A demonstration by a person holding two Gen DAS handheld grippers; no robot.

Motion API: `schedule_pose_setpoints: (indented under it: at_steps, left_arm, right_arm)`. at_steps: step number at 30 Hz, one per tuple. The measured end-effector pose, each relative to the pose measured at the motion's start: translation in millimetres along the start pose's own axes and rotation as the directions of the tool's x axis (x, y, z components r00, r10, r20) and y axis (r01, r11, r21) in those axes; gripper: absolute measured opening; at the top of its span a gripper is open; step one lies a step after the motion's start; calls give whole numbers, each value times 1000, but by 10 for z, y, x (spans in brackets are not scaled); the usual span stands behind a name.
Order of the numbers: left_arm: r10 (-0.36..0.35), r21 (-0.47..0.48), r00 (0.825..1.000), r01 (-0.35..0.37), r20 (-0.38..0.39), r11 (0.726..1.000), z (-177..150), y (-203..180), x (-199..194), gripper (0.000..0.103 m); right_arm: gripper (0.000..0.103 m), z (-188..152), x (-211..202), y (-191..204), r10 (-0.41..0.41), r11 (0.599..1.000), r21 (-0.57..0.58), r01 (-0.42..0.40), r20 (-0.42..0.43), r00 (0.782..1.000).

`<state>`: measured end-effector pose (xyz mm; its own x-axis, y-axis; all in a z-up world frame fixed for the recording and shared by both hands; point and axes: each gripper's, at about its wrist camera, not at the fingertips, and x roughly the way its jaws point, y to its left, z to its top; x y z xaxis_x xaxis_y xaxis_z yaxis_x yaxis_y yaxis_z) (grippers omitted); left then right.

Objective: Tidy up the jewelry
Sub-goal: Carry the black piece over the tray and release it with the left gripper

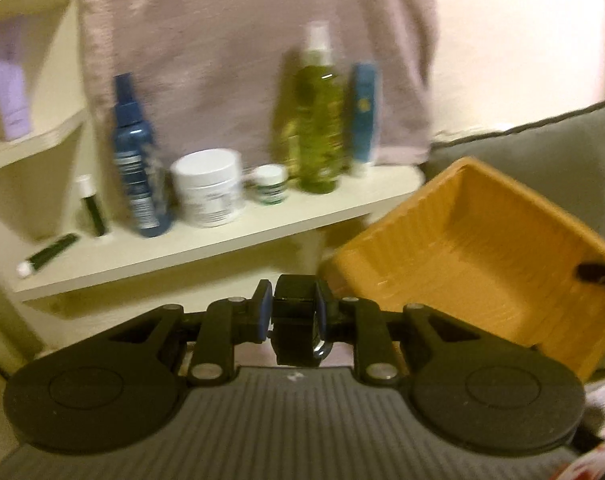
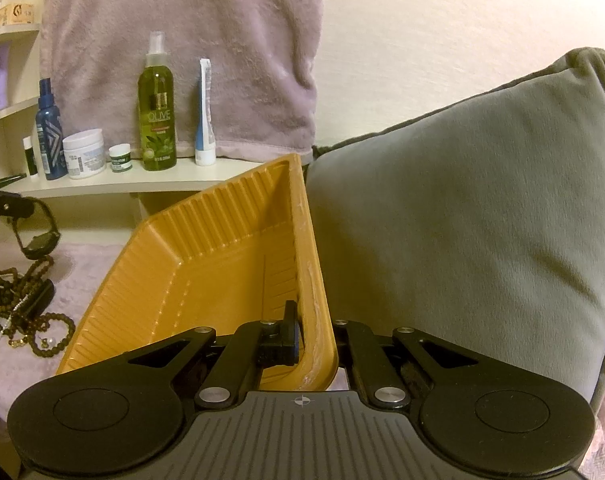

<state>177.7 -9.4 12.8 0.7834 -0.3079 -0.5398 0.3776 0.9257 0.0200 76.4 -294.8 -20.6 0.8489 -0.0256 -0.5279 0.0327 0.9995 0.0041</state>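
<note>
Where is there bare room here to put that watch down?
The tray is bare inside, between its ribbed walls. A strip of shelf lies free right of the tube. Left of the tray the cloth is crowded with beads. The shelf's left is packed with bottles.

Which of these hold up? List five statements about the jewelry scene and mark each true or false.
1. The right gripper has its jaws clamped on the rim of the orange tray. True.
2. The bead necklaces are already in the tray. False: the tray looks empty, and the beads lie on the pink cloth beside it.
3. The left gripper holds a black watch. True.
4. The green olive bottle lies on its side. False: it stands upright on the shelf.
5. A grey cushion sits right next to the tray. True.
</note>
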Motion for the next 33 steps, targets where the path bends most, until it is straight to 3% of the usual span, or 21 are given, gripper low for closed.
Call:
schedule_pose_setpoints:
  at_steps: [11,19,21,25,29,33]
  left_arm:
    - [-163,53,985,165,-48,985,4,-741,239,20]
    - [-200,38,977,203,-70,978,-89,-957,378,21]
    - [-193,35,979,196,-62,980,-73,-951,362,32]
    - [-153,13,988,153,-37,988,-44,-792,237,33]
    - [-46,-32,999,45,-26,998,-89,-473,69,33]
    - [88,-84,995,-91,-41,992,-217,-88,-99,33]
  right_arm:
    - [4,-10,-1,-5,1,1000,6,-1,2,1000]
    - [5,-15,7,-8,4,1000,9,-4,1,1000]
    - [5,-13,13,-12,3,1000,9,-3,2,1000]
    - [4,-10,11,-12,2,1000,4,-2,2,1000]
    - [5,-4,1,2,0,1000,-1,0,3,1000]
    - [5,-3,-2,8,-1,1000,-3,1,4,1000]
